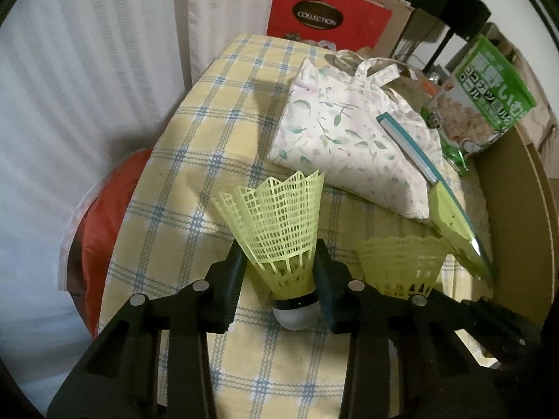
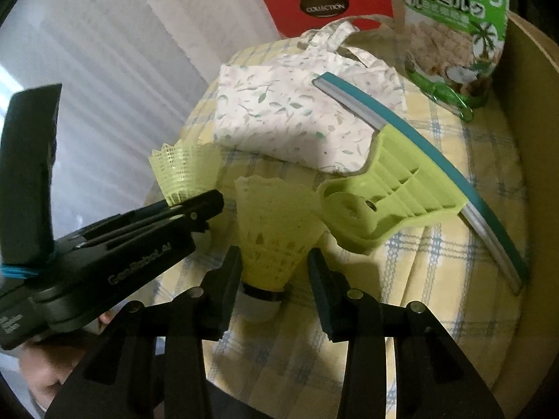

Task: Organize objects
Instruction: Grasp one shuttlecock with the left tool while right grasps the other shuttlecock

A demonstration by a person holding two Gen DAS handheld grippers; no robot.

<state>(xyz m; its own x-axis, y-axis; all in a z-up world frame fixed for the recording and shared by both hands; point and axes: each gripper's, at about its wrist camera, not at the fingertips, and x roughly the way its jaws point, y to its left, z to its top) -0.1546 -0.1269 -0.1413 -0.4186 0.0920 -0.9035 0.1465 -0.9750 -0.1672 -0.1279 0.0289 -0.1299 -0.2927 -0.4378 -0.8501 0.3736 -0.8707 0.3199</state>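
A white pleated curtain (image 1: 87, 70) hangs behind the yellow-checked tablecloth (image 1: 216, 139), dimly lit.

**Readable text on a bag, a snack box and a gripper**

A red paper bag (image 1: 328, 17) bears a dark oval label reading "COLLECTION". A green and white cardboard snack box (image 2: 454, 28) carries large white Japanese characters. The black left gripper (image 2: 195, 209) body shows blurred embossed lettering, not legible.

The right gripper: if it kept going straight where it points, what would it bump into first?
Probably the yellow shuttlecock already standing between the right gripper fingers; just beyond it lies the green squeegee.
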